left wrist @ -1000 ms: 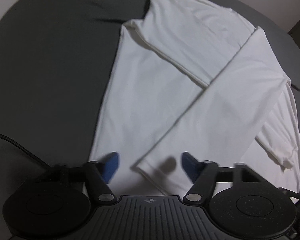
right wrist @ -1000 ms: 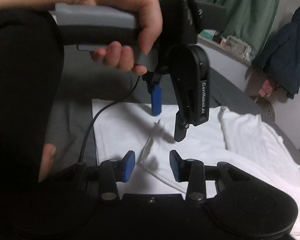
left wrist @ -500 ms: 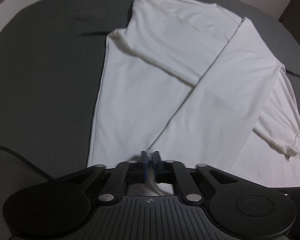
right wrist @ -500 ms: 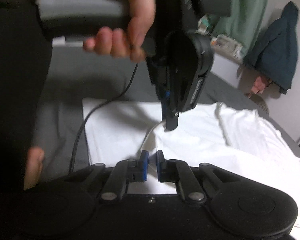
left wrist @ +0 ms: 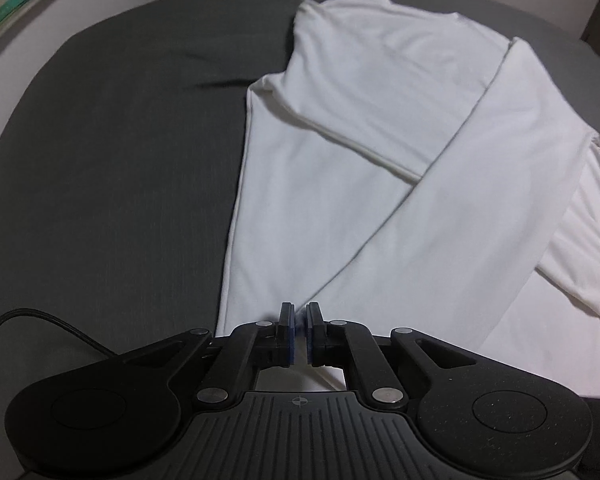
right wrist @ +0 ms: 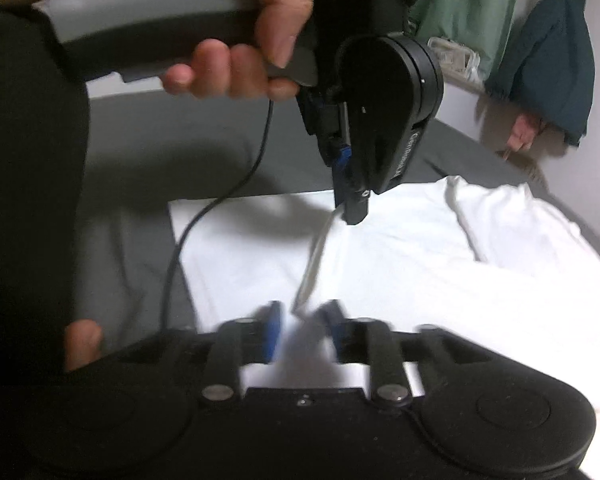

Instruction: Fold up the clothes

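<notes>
A white long-sleeved shirt (left wrist: 340, 184) lies flat on the dark grey bed sheet (left wrist: 112, 168), with both sleeves folded across its body. My left gripper (left wrist: 299, 332) is shut on the cuff end of the sleeve (left wrist: 480, 200) that crosses on top. In the right wrist view the left gripper (right wrist: 350, 204), held by a hand (right wrist: 240, 68), lifts that cuff edge (right wrist: 314, 264) off the shirt (right wrist: 440, 280). My right gripper (right wrist: 302, 330) is blurred, its blue pads (right wrist: 271, 332) parted, with the cuff's other corner loose in the gap.
A black cable (right wrist: 204, 220) hangs from the left gripper across the sheet (right wrist: 140, 168). A dark sleeve (right wrist: 24, 200) fills the left of the right wrist view. A dark jacket (right wrist: 552, 60) and green cloth (right wrist: 476, 4) hang on the far wall.
Both grippers closed on the sleeve cuff from open. The left one has since raised the cuff. The right gripper's pads have parted again.
</notes>
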`<state>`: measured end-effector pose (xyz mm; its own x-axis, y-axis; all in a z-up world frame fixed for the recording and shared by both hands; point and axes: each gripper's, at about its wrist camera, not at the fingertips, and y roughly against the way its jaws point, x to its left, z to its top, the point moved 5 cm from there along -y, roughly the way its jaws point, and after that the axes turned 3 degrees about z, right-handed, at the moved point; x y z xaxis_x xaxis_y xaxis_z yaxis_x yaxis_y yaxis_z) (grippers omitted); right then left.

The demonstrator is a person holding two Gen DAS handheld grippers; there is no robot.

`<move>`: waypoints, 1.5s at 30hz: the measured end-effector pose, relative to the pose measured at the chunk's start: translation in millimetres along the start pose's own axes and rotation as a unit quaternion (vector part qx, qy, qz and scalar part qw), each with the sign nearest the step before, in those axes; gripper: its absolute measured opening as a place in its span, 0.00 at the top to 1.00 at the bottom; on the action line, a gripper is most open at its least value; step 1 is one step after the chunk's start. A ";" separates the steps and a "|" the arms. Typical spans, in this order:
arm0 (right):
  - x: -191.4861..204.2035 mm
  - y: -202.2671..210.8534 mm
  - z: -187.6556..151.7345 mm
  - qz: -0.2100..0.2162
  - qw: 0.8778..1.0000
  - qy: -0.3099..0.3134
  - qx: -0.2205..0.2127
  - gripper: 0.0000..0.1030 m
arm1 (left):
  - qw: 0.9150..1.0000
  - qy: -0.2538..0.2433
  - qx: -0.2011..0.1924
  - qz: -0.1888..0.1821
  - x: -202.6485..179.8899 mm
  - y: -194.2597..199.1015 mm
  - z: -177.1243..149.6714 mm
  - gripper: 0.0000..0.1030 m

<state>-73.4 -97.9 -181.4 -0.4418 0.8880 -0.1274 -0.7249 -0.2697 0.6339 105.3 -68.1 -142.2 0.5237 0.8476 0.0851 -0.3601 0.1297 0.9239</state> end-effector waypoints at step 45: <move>-508.8 -5.2 -56.1 -0.121 0.893 -0.425 0.088 0.05 | 0.970 -0.069 -0.183 -0.146 8.5 -107.4 283.6 0.88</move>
<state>125.5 -569.2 -162.6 0.3311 0.8945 0.3004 -0.6177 -0.0351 0.7856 367.3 -220.8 -134.9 0.7347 0.6727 -0.0881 -0.4164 0.5497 0.7242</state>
